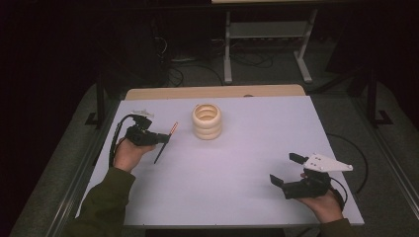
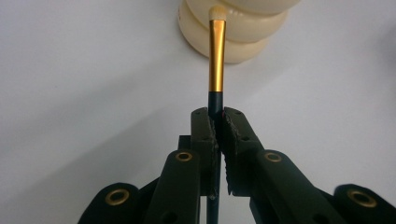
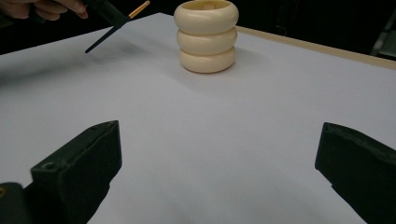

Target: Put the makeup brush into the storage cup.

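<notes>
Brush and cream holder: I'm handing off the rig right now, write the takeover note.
Left gripper: shut on the brush, gripping its dark handle, bristle end pointing toward the cream ribbed holder, off the table.
Right gripper: open, holding nothing, near the table's right front.
Holder: upright mid-table.
Done: brush picked up.
Left: probably carry the brush over and lower it into the holder's open top, then release.
</notes>
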